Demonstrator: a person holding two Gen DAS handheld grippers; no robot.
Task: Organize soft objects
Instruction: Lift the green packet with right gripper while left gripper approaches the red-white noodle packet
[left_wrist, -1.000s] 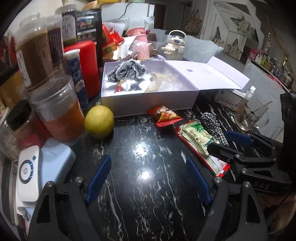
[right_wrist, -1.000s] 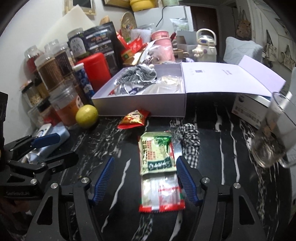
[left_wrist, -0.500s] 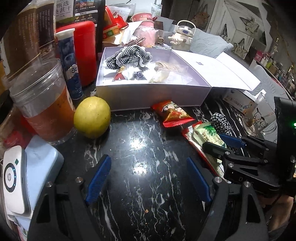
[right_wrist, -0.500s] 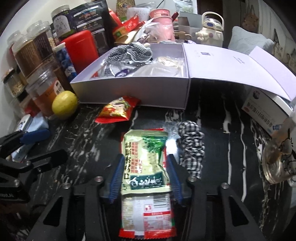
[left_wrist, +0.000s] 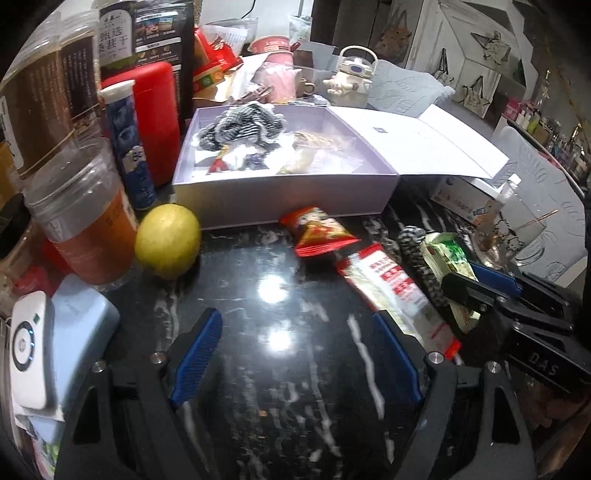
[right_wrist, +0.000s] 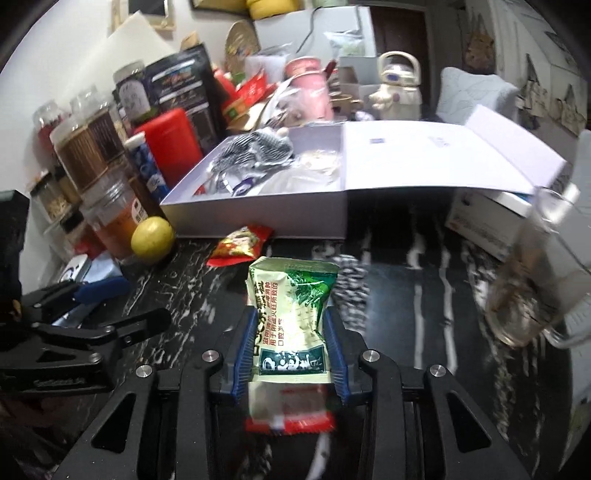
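Right gripper (right_wrist: 291, 350): a second ago its jaws stood wide apart either side of the green snack packet (right_wrist: 291, 306); they are now closing, blue pads against both edges of the packet. The packet, formerly flat on the red-and-white packet (left_wrist: 391, 284) on the black marble counter (left_wrist: 288, 314), now has its front end raised. The red-and-white packet's upper half is newly exposed in the left wrist view.
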